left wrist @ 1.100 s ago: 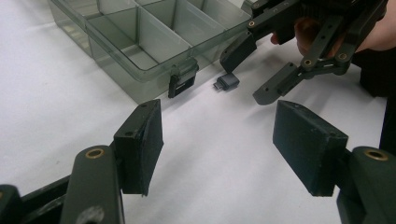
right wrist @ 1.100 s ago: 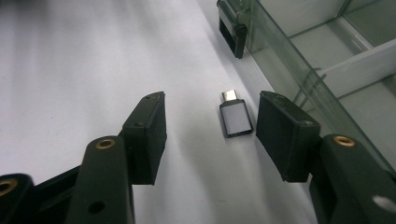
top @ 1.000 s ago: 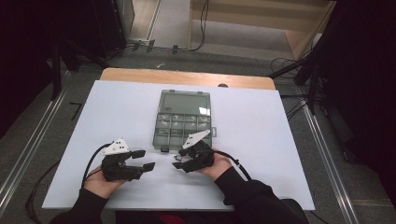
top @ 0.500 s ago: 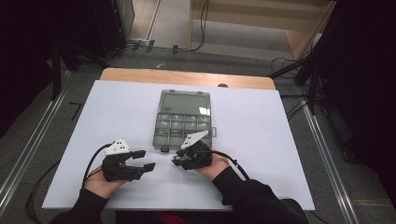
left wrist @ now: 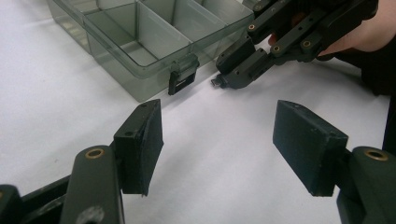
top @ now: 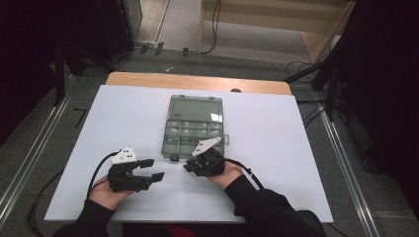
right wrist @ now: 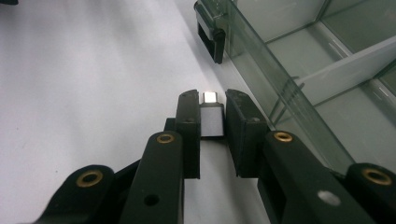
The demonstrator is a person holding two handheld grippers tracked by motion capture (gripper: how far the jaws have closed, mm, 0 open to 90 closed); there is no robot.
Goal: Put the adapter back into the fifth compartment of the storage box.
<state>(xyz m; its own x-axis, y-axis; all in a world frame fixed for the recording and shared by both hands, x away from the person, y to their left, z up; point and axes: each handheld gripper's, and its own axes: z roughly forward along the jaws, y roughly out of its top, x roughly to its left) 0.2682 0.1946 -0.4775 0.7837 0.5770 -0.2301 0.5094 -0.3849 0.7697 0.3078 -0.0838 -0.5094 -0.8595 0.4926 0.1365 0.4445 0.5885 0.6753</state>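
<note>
A clear grey-green compartment box lies open in the middle of the white table, its front wall and black latch near both grippers. My right gripper sits low at the box's front edge; its jaws have just been closing. In the right gripper view they are shut on a small grey plug-like piece with a metal tip, beside the box wall. That tip pokes out of the right gripper in the left gripper view. My left gripper rests on the table to the left, open, nothing between its pads.
The white table top has bare room left and right of the box. A wooden edge runs along the far side. Cables trail from both grippers toward the person's sleeves. The floor beyond holds dark stands and wires.
The right gripper's jaws have drawn together in front of the box. Both hands have stayed where they were, and the left gripper's jaws are as wide as before.
</note>
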